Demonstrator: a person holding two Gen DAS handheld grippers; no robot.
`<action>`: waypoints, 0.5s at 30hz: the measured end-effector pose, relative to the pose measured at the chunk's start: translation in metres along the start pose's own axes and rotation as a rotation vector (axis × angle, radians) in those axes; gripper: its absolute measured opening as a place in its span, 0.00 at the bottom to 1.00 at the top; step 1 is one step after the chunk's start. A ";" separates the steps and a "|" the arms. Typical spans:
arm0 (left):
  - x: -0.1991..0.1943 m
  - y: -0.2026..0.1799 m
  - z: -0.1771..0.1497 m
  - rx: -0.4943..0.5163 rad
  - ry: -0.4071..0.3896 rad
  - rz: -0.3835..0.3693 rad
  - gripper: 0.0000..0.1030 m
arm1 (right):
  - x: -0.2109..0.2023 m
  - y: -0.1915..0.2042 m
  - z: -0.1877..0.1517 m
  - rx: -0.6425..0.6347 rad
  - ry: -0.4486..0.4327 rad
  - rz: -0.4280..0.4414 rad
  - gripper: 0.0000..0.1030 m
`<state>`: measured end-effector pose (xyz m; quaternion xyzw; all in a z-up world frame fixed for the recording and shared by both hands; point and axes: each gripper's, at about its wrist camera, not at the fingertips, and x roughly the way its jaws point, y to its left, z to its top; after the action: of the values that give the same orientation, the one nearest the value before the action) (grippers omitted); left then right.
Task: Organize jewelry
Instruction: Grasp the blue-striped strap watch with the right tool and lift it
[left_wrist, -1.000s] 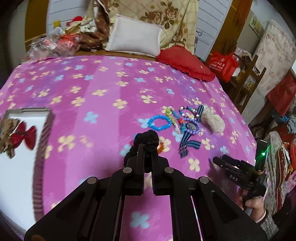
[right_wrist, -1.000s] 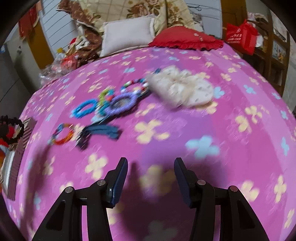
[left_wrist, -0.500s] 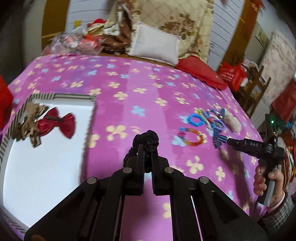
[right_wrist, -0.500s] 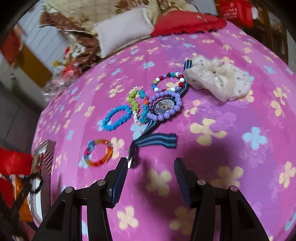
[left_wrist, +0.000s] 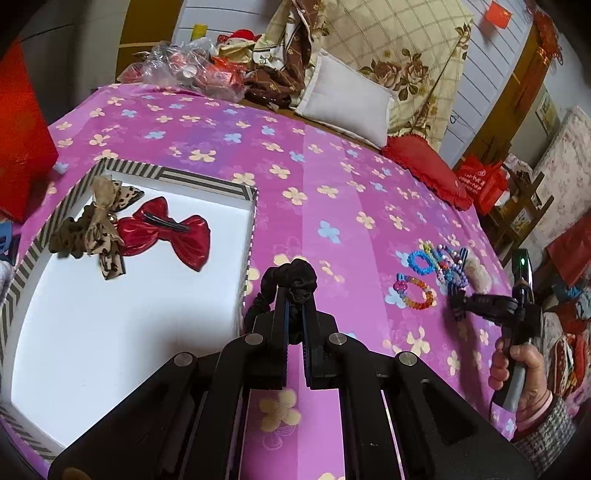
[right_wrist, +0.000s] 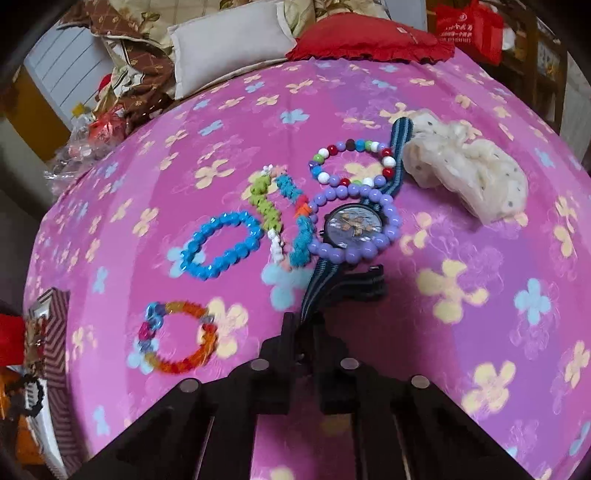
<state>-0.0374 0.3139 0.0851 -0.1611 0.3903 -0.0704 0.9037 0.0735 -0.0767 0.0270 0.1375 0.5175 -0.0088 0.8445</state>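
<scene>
Purple flowered bed (left_wrist: 332, 177) carries everything: your left claw (left_wrist: 294, 295) grips a black scrunchie (left_wrist: 295, 277) just right of the box (left_wrist: 207, 177); your right claw (right_wrist: 303, 325) pinches the watch (right_wrist: 354, 225) strap, beside the bracelets (right_wrist: 221, 251).

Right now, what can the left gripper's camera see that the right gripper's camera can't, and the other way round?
Only the left wrist view shows the shiny red bow clip and the brown leopard-print bow lying in the striped white box, plus the left gripper shut on a black fabric scrunchie.

Only the right wrist view shows clearly the watch with the striped blue strap, which the right gripper pinches by the strap.

Both show the blue bead bracelet, the rainbow bead bracelet and the pink flowered bedspread.
</scene>
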 end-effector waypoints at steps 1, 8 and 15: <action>-0.002 0.002 0.000 -0.004 -0.005 0.000 0.04 | -0.006 -0.001 -0.002 0.000 -0.001 0.014 0.06; -0.015 0.002 0.001 -0.010 -0.034 0.001 0.04 | -0.093 -0.019 -0.034 0.007 -0.048 0.198 0.06; -0.019 0.000 -0.002 -0.004 -0.036 -0.006 0.04 | -0.106 -0.040 -0.114 -0.043 0.009 0.110 0.06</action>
<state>-0.0519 0.3183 0.0970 -0.1652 0.3736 -0.0695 0.9101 -0.0813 -0.1008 0.0625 0.1478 0.5131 0.0493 0.8441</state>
